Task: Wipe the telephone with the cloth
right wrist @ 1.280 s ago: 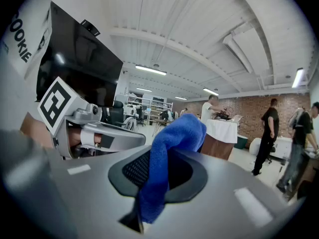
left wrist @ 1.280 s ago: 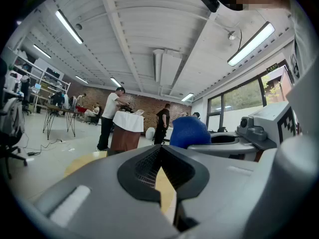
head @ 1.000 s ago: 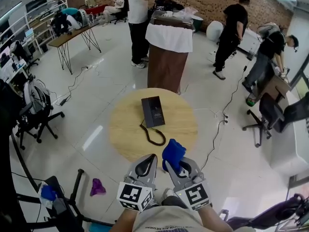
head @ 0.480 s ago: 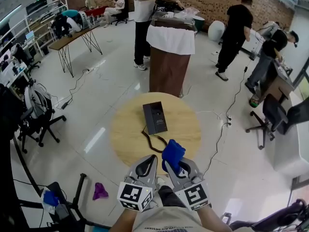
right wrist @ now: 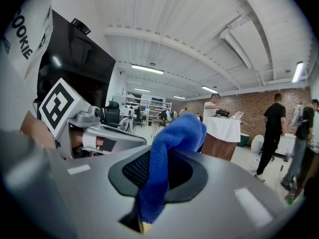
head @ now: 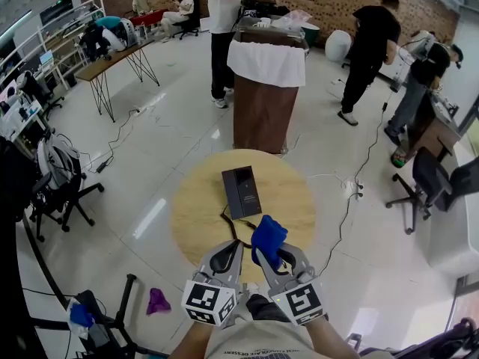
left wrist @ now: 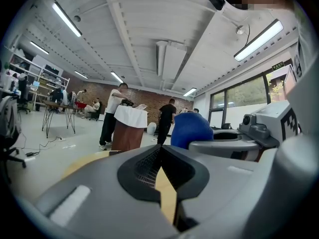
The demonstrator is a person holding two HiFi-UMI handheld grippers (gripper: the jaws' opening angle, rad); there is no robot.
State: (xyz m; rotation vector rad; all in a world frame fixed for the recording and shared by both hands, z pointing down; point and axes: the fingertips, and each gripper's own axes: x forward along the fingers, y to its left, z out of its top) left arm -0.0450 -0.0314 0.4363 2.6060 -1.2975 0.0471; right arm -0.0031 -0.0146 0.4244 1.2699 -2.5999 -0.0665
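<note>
A black telephone (head: 242, 191) lies on the round wooden table (head: 198, 208), its dark coiled cord (head: 238, 229) trailing toward me. My right gripper (head: 271, 253) is shut on a blue cloth (head: 268, 237), which sticks up from its jaws at the table's near edge. In the right gripper view the blue cloth (right wrist: 167, 158) is pinched between the pads. My left gripper (head: 227, 257) is beside it, shut with nothing between its jaws. The left gripper view shows the shut left gripper (left wrist: 159, 171) and the cloth (left wrist: 191, 129) to its right. Both grippers are short of the telephone.
A brown lectern with a white cloth (head: 268, 88) stands just beyond the table. Several people stand or sit around the room. Office chairs (head: 432, 182) are at the right, a rack and chair (head: 56, 178) at the left, and a purple rag (head: 156, 301) lies on the floor.
The view has drifted forward, so the table and telephone sit slightly nearer and lower. Both grippers keep the same pose, the cloth still held in the right one.
</note>
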